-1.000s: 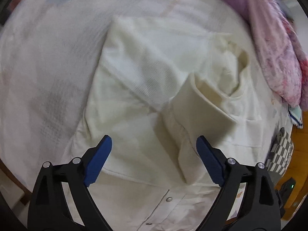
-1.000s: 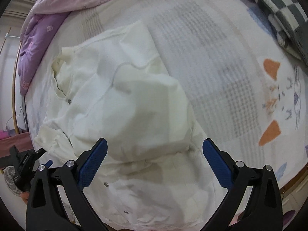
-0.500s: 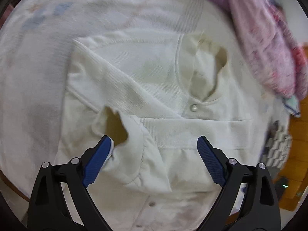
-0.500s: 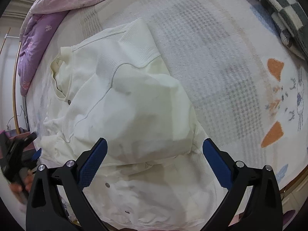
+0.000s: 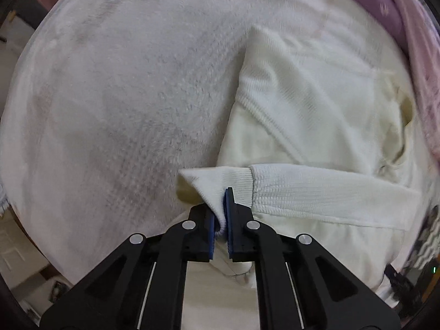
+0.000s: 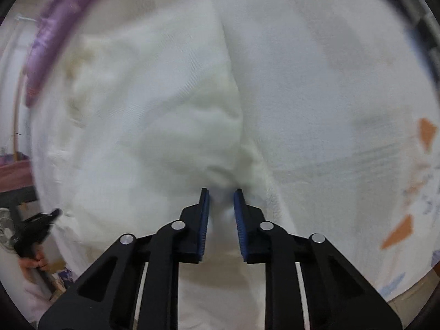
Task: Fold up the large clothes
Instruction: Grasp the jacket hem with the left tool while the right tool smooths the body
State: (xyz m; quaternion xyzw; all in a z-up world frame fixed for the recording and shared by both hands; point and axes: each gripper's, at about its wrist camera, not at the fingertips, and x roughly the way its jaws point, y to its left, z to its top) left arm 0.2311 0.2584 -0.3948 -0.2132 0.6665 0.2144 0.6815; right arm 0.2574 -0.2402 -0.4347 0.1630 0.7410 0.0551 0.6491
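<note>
Where the pale blanket (image 5: 115,104) covers the bed and fills most of both views, a cream-white cardigan (image 5: 310,115) lies spread on it, occupying the right half of the left wrist frame and the centre left of the right wrist frame (image 6: 154,126). Its ribbed sleeve (image 5: 324,195) runs across the body of the garment from the right edge of the left wrist frame toward the lower centre, ending in a cuff (image 5: 220,184) that stands slightly off the blanket. A purple and pink quilt (image 5: 407,27) is bunched along the upper right of the left wrist frame, and shows again as a purple blur at the upper left of the right wrist frame (image 6: 52,35). Orange patches of a printed cartoon (image 6: 426,134) sit at the right edge of the right wrist frame.

At the lower centre of the left wrist frame, the left hand-held gripper (image 5: 220,220) is clamped on the cuff, its blue pads pressed against a fold of ribbed knit. At the lower centre of the right wrist frame, the right hand-held gripper (image 6: 221,214) has its pads a narrow gap apart, with cardigan fabric bunched between them; the frame is motion-blurred, so whether the pads actually pinch the fabric cannot be told.
</note>
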